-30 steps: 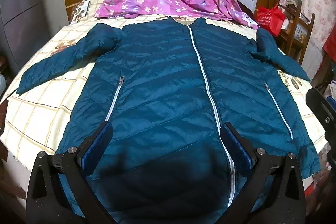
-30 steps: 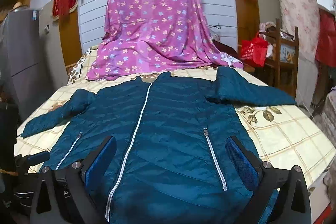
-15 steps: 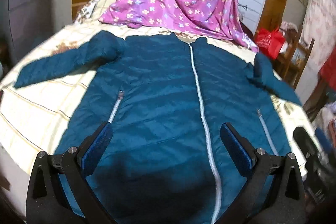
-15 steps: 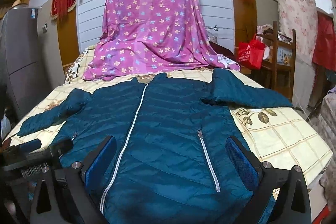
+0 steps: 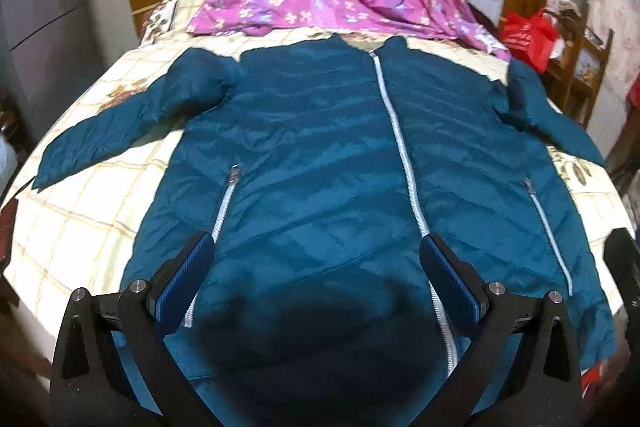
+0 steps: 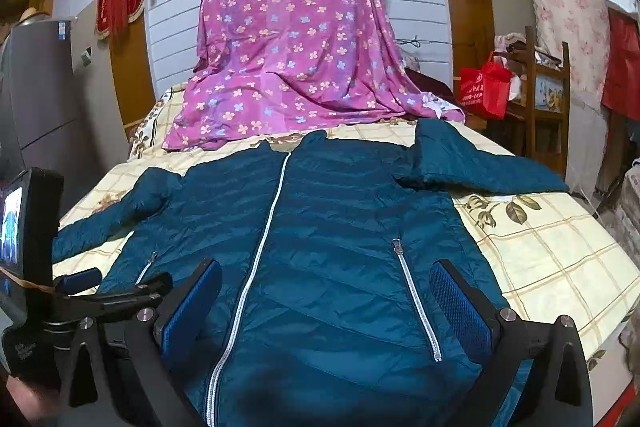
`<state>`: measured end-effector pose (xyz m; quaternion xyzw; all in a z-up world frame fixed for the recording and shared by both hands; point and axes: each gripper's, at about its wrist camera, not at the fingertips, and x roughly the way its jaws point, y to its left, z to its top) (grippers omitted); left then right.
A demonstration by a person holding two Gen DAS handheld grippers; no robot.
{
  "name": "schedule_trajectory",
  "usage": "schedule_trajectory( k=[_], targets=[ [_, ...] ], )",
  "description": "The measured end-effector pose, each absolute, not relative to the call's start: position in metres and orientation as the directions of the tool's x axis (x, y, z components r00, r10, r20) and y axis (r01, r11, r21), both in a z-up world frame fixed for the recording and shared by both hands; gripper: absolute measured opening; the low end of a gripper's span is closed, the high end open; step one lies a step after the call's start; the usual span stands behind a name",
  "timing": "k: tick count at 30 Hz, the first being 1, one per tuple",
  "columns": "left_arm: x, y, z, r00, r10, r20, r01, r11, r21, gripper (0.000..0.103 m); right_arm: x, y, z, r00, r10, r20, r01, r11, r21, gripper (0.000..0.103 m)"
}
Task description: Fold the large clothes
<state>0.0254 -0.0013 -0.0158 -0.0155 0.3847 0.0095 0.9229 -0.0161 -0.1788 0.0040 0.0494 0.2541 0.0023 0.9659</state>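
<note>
- Indoor light, moderately bright, even across the bedspread (image 5: 72,227).
- Dark soft shadow pooled on the jacket's (image 5: 320,155) near hem, between the left gripper's (image 5: 316,279) fingers.
- Slight motion blur throughout the left wrist view; sharper in the right.
- Strong fisheye bending, black vignette at corners.
</note>
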Motion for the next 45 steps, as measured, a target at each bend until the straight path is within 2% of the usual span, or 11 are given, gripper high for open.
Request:
schedule_trajectory(
  k=[4,6,10,13,23,37,45],
  targets=[
    [0.022,0.002,-0.014,0.716,0.030,-0.698,-0.050,0.999,-0.008,0.102,-0.007,-0.179,0.001,0.852,0.010,-0.523,0.040,0.996,0.083,0.103],
    [0.024,0.005,-0.016,0.708,0.024,-0.706,-0.054,0.998,-0.020,0.102,0.005,-0.182,-0.001,0.845,0.044,-0.533,0.026,0.992,0.123,0.103],
    [0.030,0.009,-0.018,0.686,0.000,-0.728,-0.058,0.997,-0.055,0.103,0.024,-0.185,-0.004,0.862,-0.003,-0.507,0.055,0.995,0.088,0.103],
    [0.031,0.011,-0.020,0.676,-0.006,-0.737,-0.066,0.995,-0.069,0.103,0.033,-0.189,-0.012,0.834,-0.017,-0.551,0.080,0.993,0.090,0.103],
    [0.036,0.010,-0.025,0.648,-0.005,-0.761,-0.065,0.996,-0.062,0.103,0.042,-0.190,-0.020,0.810,0.001,-0.587,0.064,0.994,0.090,0.103],
    [0.037,0.011,-0.026,0.642,-0.007,-0.767,-0.061,0.996,-0.060,0.103,0.043,-0.188,-0.020,0.803,0.016,-0.595,0.064,0.991,0.113,0.103],
    [0.037,0.008,-0.026,0.642,0.002,-0.767,-0.051,0.998,-0.040,0.103,0.037,-0.182,-0.014,0.814,-0.001,-0.581,0.052,0.996,0.072,0.103]
  ],
)
